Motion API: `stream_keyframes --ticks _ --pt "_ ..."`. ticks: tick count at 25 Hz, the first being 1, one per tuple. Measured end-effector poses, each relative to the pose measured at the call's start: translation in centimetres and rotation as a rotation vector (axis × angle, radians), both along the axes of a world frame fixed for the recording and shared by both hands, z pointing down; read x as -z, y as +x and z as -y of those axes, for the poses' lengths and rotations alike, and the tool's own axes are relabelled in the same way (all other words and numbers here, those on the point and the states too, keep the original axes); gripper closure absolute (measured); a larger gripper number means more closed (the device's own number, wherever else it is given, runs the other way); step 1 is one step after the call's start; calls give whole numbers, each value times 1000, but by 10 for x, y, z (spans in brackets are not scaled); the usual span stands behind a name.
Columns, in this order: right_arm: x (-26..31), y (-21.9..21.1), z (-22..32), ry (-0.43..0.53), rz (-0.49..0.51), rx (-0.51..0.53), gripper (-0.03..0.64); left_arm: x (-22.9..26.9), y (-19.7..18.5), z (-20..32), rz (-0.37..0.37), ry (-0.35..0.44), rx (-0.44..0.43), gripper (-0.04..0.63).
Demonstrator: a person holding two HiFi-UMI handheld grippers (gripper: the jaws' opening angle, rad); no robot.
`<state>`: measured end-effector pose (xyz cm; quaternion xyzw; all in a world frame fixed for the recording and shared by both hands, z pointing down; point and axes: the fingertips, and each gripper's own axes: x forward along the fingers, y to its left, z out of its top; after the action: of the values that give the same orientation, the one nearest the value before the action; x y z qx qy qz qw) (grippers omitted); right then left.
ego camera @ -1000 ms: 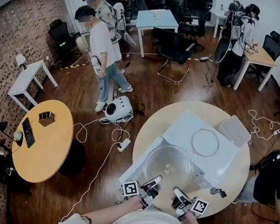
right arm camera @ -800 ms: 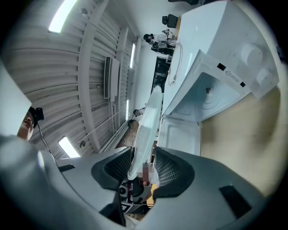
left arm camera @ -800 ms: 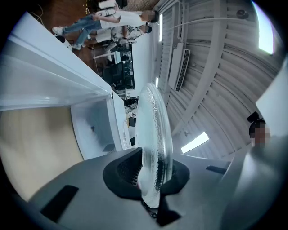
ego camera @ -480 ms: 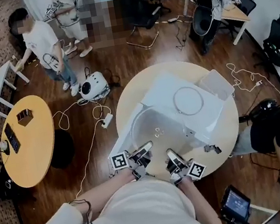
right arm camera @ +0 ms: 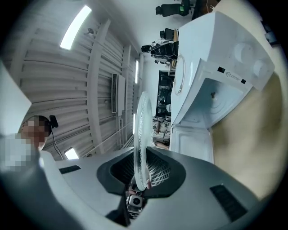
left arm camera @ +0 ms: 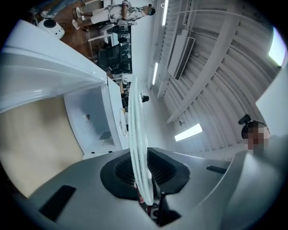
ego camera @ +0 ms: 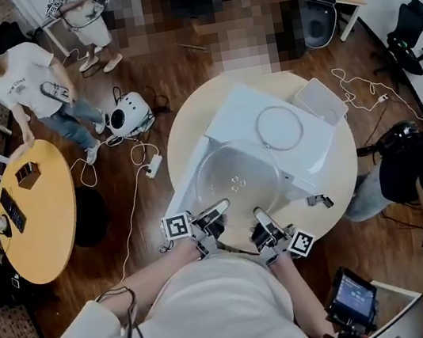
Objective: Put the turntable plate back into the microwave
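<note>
Cavity mouth: the microwave (ego camera: 235,116) cavity (right arm camera: 211,101) stands open at 12 o'clock of the glass turntable plate (ego camera: 237,177).
Front: the plate spans the room before that mouth.
Left side: the microwave door (ego camera: 192,195), swung wide at 9 o'clock, walls it.
Microwave top: a roller ring (ego camera: 258,131) lies at 1 o'clock.
Desk (ego camera: 334,184): bare at 3 o'clock, between a white tray (ego camera: 319,100) and a small dark object (ego camera: 319,201).

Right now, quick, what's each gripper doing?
Left gripper: closed on the glass plate, at its rim.
Right gripper: jaws have just been closing, now gripping the same plate's rim.
</note>
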<state>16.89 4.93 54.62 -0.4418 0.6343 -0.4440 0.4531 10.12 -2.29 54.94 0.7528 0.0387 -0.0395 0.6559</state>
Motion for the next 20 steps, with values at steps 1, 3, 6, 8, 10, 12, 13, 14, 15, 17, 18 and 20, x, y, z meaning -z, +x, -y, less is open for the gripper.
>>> stream_keyframes --ticks 1,3,6,8,10,12,13,14,15,17,18,20 --pt "-2 -1 0 -7 -2 2 561 -4 -1 0 9 -15 2 555" --pt "-9 -3 -2 -25 7 7 561 -13 -5 2 29 -38 19 555" --pt "-21 -7 -10 -62 37 9 561 -26 -15 5 73 -31 53 555" --pt "-28 -8 -14 -81 54 10 561 -36 -21 4 111 -14 65 554" --pt "-35 -7 -17 -98 68 10 561 -41 -24 3 144 -21 75 545" --pt "-42 -6 -19 -119 81 9 561 -52 -30 3 207 0 81 526" --pt "-45 -6 -20 -129 85 11 561 -58 -35 4 243 12 85 520" --pt "-50 -6 -21 -139 89 14 561 -65 -39 4 277 15 90 511" --pt "-55 -6 -22 -151 95 18 561 -70 -43 4 308 15 96 508" --pt "-66 -5 -23 -175 103 28 561 -80 -50 3 368 20 101 508" --pt "-72 -5 -24 -189 109 32 561 -85 -53 1 396 25 100 506" --pt "-84 -5 -25 -218 129 37 561 -92 -58 -2 444 30 92 495"
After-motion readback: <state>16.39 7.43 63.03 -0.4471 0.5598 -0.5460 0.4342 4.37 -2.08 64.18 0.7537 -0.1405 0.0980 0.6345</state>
